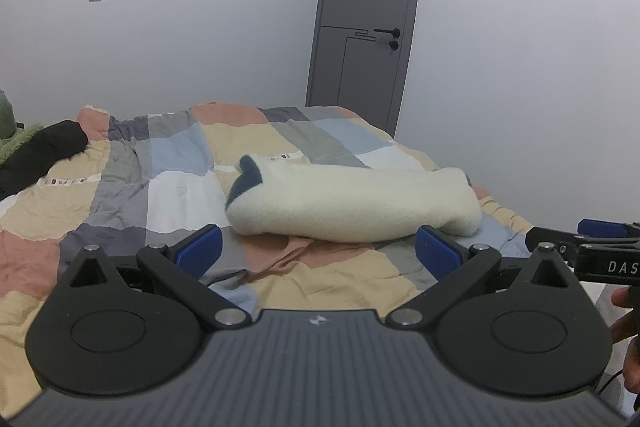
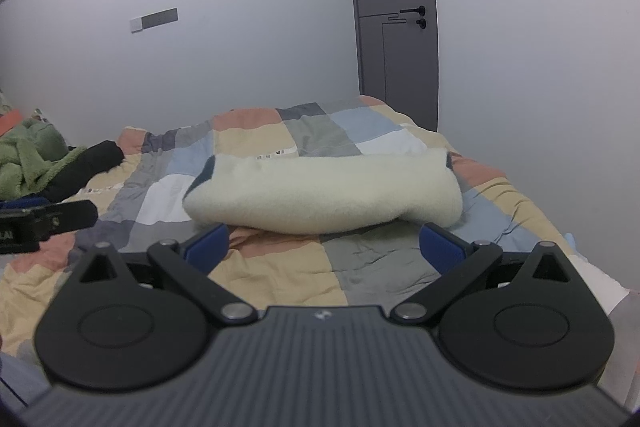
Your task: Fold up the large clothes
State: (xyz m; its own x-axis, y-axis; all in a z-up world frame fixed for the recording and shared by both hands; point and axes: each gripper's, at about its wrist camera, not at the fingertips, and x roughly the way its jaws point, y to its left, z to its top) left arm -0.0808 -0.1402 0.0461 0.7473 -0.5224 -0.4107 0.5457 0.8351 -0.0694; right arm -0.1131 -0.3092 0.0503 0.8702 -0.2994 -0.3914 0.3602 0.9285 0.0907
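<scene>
A cream fleece garment [image 1: 352, 203] with a dark blue lining lies folded into a thick bundle on the patchwork quilt [image 1: 168, 163]. My left gripper [image 1: 318, 251] is open just in front of the bundle's near edge, with nothing between its blue pads. In the right wrist view the same bundle [image 2: 324, 195] lies straight ahead, and my right gripper [image 2: 324, 247] stands open close to its near edge, holding nothing. The right gripper's tip [image 1: 592, 243] shows at the right edge of the left wrist view. The left gripper's tip [image 2: 48, 221] shows at the left edge of the right wrist view.
A black garment [image 1: 40, 151] and a green fleece [image 2: 28, 155] lie at the far left of the bed. A grey door [image 1: 368, 11] stands behind the bed's far corner. The bed's right edge [image 2: 576, 239] drops off beside my right gripper. A hand [image 1: 628, 339] shows at the right.
</scene>
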